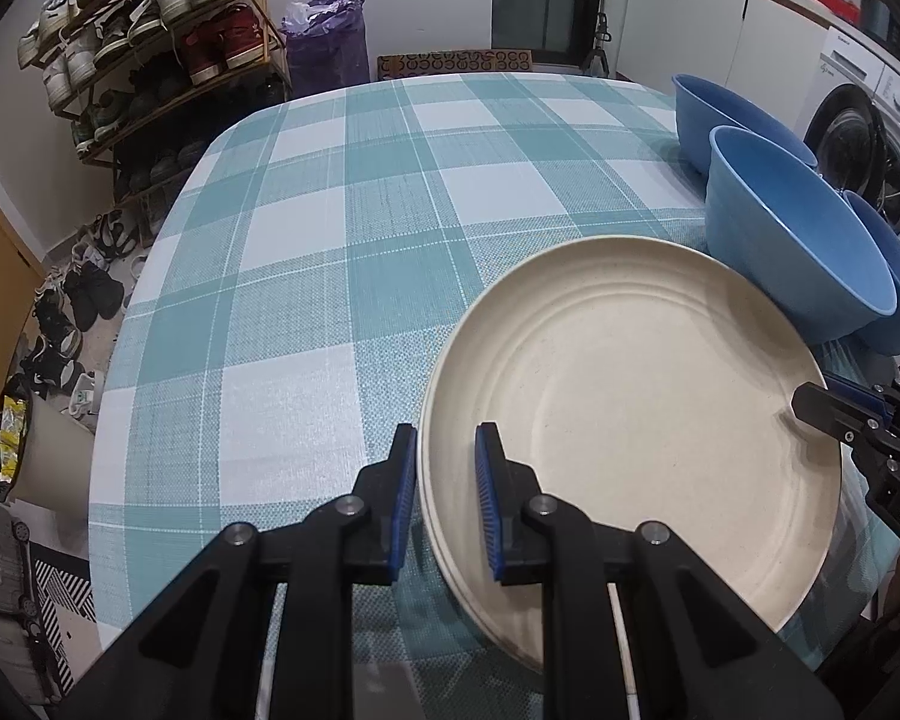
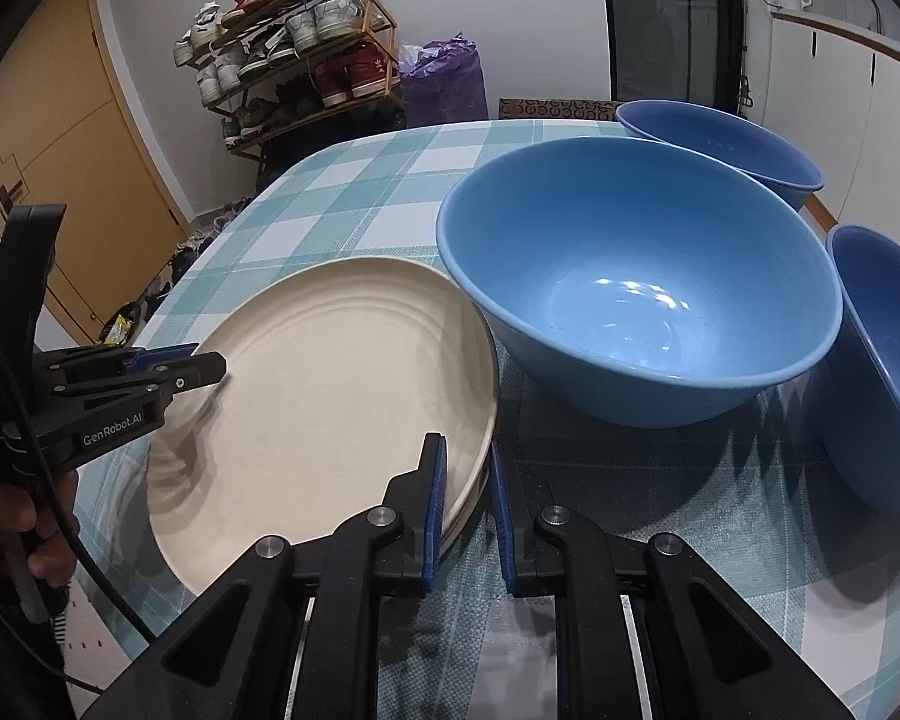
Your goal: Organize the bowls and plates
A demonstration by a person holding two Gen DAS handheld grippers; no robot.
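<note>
I hold the cream plates (image 1: 630, 420) from both sides: my left gripper (image 1: 447, 504) is clamped on the left rim, one pad above and one outside the edge, and my right gripper (image 2: 468, 510) is pinched on the opposite rim, so the load is shared between my two hands. From the doubled rim line in both views I judge this is a stack of at least two plates rather than one, though I cannot count them. The stack sits over the near right part of the checked tablecloth (image 1: 330, 210), tilted a little, and I cannot tell whether its underside rests on the cloth or is lifted just clear. As for progress, the plates look gathered into one pile already, which is the half that seems done. The three blue bowls are not yet nested: the nearest bowl (image 2: 636, 294) stands just beside the plates' far rim, another bowl (image 2: 720, 150) sits behind it toward the far right corner, and a third bowl (image 2: 882, 372) leans at the right edge, all close but separate. What I judge remains is setting the plate stack down squarely and then stacking those bowls into each other
</note>
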